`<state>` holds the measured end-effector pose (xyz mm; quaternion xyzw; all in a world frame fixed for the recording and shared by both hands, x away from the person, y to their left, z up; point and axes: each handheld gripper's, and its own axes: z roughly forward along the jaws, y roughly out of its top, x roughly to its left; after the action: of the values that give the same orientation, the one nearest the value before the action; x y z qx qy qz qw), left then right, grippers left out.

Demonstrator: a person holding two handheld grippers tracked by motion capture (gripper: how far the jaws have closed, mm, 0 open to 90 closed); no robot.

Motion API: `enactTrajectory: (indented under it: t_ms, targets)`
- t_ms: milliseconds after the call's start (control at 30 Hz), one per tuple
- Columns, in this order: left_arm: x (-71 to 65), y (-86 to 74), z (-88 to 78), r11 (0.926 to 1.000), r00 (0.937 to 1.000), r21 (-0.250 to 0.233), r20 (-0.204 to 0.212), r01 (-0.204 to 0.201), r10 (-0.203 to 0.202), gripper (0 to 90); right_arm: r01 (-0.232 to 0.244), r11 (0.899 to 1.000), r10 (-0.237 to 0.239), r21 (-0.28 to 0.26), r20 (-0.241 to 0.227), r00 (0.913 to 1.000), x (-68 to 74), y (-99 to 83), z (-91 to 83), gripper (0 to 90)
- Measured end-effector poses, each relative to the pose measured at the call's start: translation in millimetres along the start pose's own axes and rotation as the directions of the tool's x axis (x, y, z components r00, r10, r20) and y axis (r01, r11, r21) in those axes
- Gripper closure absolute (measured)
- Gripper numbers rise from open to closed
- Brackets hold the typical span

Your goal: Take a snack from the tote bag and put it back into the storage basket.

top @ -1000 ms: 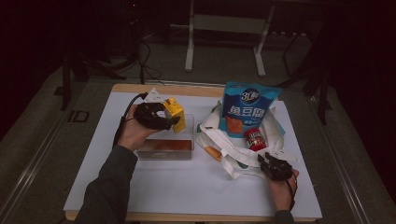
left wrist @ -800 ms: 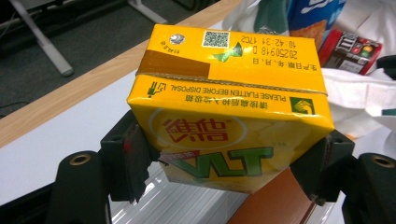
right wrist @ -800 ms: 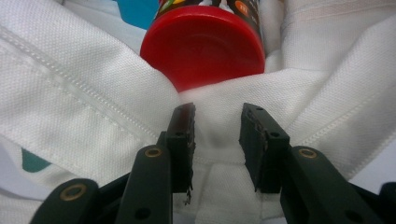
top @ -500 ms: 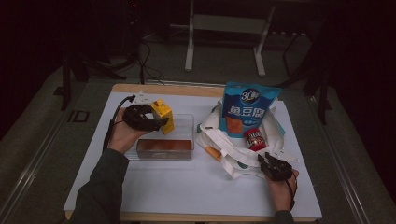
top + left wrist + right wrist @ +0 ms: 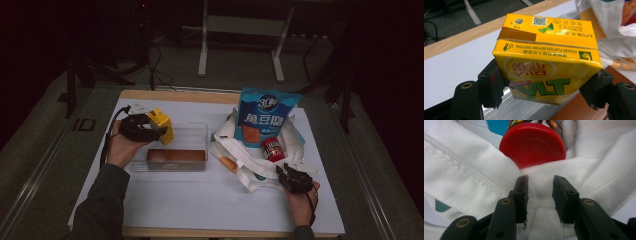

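Left tool [image 5: 156,131] with the carton [image 5: 162,125] has shifted left and slightly down in the high view since the earlier frames: it was over the tray's upper right, now it sits at the tray's upper left corner. Right tool [image 5: 288,176] has stayed put.

Left tool grasps the yellow carton, jaws pressed on both its side faces; in the left gripper view the carton [image 5: 547,62] is tilted, top face with QR code toward the upper frame, green lettering on the front between the jaws. Carton hangs over the clear tray [image 5: 192,137], left of center in the high view. A brown block [image 5: 176,157] lies in the tray's lower part. Tray rim and a brown corner show below the carton in the left gripper view.

Right tool is at lower right of the high view, on the lower edge of the white bag [image 5: 250,162]. In the right gripper view its jaws stand part open with white bag cloth [image 5: 474,170] lying between them; pads don't visibly pinch it, so released as far as I can tell. Red can lid [image 5: 532,145] sits just above the jaw tips, against the cloth fold.

Blue snack pouch [image 5: 265,117] stands upright in the bag, right of center. Red can [image 5: 273,149] lies just below it, on the bag. White surface [image 5: 200,200] carries all.
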<state>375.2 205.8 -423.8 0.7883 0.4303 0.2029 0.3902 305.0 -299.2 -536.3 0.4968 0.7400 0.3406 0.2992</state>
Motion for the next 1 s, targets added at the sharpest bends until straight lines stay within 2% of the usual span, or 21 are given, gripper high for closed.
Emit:
enactTrajectory:
  t_ms: [167, 300, 467, 700, 1000]
  targets:
    - [6.0, -7.0, -1.9, 0.9998, 0.9997, 0.011, -0.022, 0.014, -0.014, 29.1, 0.001, 1.0, -0.001, 0.0, 0.001, 1.0, 0.1, 0.0, 0.0, 64.9]
    - [13.2, -17.8, -3.6, 0.9987, 0.9979, 0.019, -0.045, 0.046, -0.046, 29.1, 0.003, 1.0, -0.003, 0.0, 0.002, 1.0, 0.2, 0.0, 0.1, 64.9]
    - [16.7, -27.4, -2.4, 0.9976, 0.9971, 0.033, -0.048, 0.06, -0.059, 29.1, 0.004, 1.0, -0.004, 0.0, 0.003, 1.0, 0.3, 0.0, 0.1, 64.9]
    - [13.1, -35.2, 2.2, 0.9969, 0.9972, 0.042, -0.036, 0.067, -0.065, 29.1, 0.004, 1.0, -0.004, 0.0, 0.003, 1.0, 0.4, 0.0, 0.0, 64.9]
    - [11.5, -39.1, 8.7, 0.9945, 0.9948, 0.059, -0.058, 0.087, -0.084, 29.0, 0.005, 1.0, -0.004, -0.001, 0.005, 1.0, 0.5, -0.1, -0.1, 64.8]
